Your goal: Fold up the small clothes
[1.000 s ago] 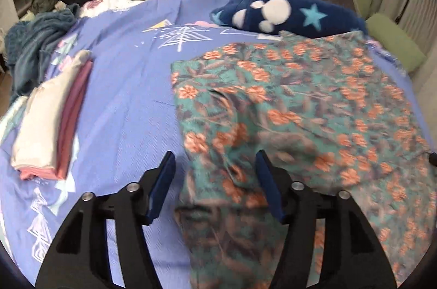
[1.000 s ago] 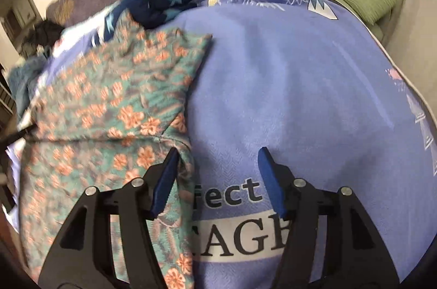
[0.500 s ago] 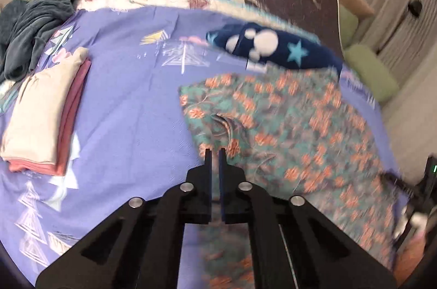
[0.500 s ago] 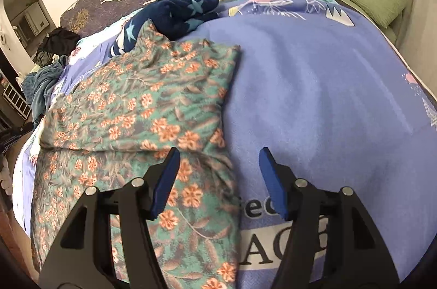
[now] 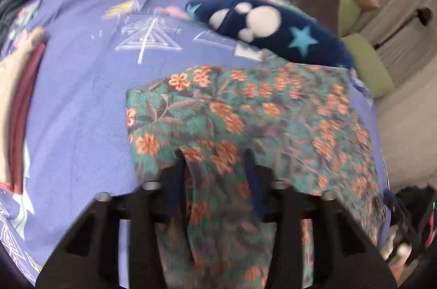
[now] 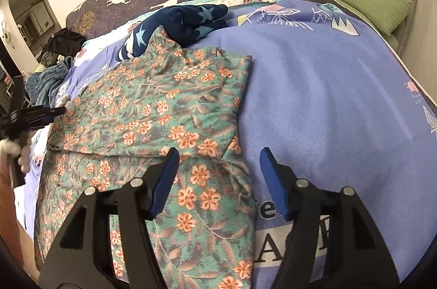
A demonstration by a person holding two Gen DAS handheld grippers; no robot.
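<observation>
**A:** The teal cotton garment with orange flowers point(image 5: 245, 111): where is it, and who has hold of it?

**B:** It lies spread on the purple-blue printed bedspread point(image 6: 327, 97), under both tools. The left gripper point(image 5: 215, 174) sits low at the garment's near left part. Its jaws stand apart with a ridge of cloth between them. They have just been opening, and as far as the blur allows, nothing is pinched. The right gripper point(image 6: 218, 179) is released too. One finger is over the garment's near right edge, the other over bare bedspread.

**A:** How far along is the folding?

**B:** Part way, I'd judge. The far portion lies doubled over as a flat panel with a clean crease across it, and the near length is single and rumpled. It likely needs at least one more fold. A stack of folded cream and maroon clothes point(image 5: 16, 111) sits off to the left. A navy fleece piece with white dots and blue stars point(image 5: 273, 26) touches the garment's far edge, unfolded. A heap of dark and grey-blue clothes point(image 6: 49, 86) waits further off.

**A:** What differs from a second ago?

**B:** The left jaws stood wide, then clamped nearly together, and now stand apart again. The left view has swung and smeared. The right jaws are as wide as they were.
</observation>
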